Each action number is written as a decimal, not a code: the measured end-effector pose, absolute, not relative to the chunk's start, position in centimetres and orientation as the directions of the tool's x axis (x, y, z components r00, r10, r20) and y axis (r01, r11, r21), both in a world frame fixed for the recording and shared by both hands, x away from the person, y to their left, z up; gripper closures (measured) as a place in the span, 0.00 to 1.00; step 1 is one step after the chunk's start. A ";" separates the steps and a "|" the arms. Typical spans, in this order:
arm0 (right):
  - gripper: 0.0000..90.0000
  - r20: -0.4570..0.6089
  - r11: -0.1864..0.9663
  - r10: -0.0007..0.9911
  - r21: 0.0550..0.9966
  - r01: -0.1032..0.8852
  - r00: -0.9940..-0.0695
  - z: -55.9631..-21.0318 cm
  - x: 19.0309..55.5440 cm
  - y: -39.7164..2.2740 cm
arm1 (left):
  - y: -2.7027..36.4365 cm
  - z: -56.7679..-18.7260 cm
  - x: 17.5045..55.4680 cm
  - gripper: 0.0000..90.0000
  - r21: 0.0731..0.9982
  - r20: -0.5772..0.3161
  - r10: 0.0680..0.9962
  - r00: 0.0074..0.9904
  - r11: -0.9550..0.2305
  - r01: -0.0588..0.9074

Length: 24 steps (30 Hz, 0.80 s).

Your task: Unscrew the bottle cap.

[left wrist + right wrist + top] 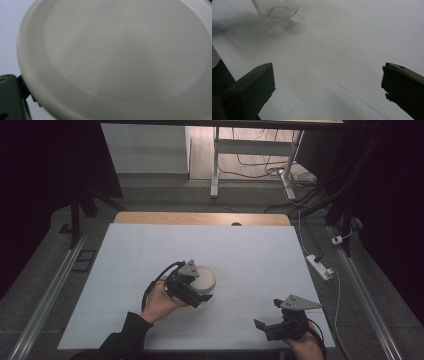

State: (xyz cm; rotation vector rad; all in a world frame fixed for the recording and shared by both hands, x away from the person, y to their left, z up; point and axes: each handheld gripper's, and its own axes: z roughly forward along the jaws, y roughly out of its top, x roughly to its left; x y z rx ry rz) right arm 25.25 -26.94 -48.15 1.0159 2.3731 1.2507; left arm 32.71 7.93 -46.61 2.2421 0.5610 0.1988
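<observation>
Table: a white sheet [250, 250] covers the top; a bare wooden edge [200, 218] shows at the far side.
Floor: grey, with metal rails [47, 292] along both sides of the table.
Beyond: a white desk frame [250, 150] with loose cables beneath.
Right floor: a white power strip [320, 266].
Light: dim, with dark sides.

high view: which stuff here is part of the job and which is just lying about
Likely part of the job:
- white round lid, pressed close against the left gripper
- clear container, seen in the right gripper view
- right gripper, open above bare table

Just lying about:
- power strip on the floor
- desk frame and cables behind the table
</observation>
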 end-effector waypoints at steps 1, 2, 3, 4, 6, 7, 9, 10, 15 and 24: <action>0.00 0.083 0.380 0.688 0.805 0.455 -0.721 -48.1 25.3 -26.8 | 8.0 -46.6 32.7 0.08 0.744 -0.039 0.456 0.889 -0.581 0.331; 0.00 0.084 0.379 0.682 0.809 0.449 -0.727 -48.0 25.3 -26.6 | 8.0 -46.6 32.7 0.08 0.745 -0.040 0.456 0.889 -0.580 0.331; 0.00 0.083 0.382 0.667 0.815 0.435 -0.740 -47.8 25.4 -26.2 | 8.0 -46.7 32.8 0.08 0.745 -0.041 0.457 0.889 -0.578 0.332; 0.00 0.083 0.382 0.667 0.815 0.435 -0.740 -47.8 25.4 -26.2 | 8.0 -46.7 32.8 0.08 0.745 -0.041 0.456 0.889 -0.579 0.331; 0.00 0.080 0.386 0.653 0.820 0.422 -0.754 -47.6 25.5 -25.7 | 8.1 -46.7 32.8 0.08 0.745 -0.040 0.454 0.890 -0.580 0.329; 0.00 0.078 0.390 0.644 0.822 0.414 -0.761 -47.4 25.6 -25.5 | 8.1 -46.8 32.8 0.08 0.745 -0.040 0.454 0.890 -0.580 0.329; 0.00 0.080 0.397 0.619 0.827 0.398 -0.781 -47.1 25.9 -24.6 | 8.1 -46.8 32.8 0.08 0.746 -0.038 0.454 0.890 -0.580 0.327; 0.00 0.079 0.400 0.609 0.829 0.391 -0.789 -46.9 26.0 -24.4 | 8.0 -46.8 32.8 0.08 0.747 -0.037 0.452 0.891 -0.580 0.326; 0.00 0.074 0.403 0.576 0.841 0.361 -0.814 -46.4 26.4 -22.9 | 8.0 -46.8 32.7 0.08 0.748 -0.034 0.447 0.894 -0.582 0.319; 0.00 0.113 0.400 0.528 0.841 0.364 -0.841 -45.3 27.5 -20.6 | 8.1 -46.9 32.7 0.08 0.751 -0.029 0.428 0.903 -0.587 0.302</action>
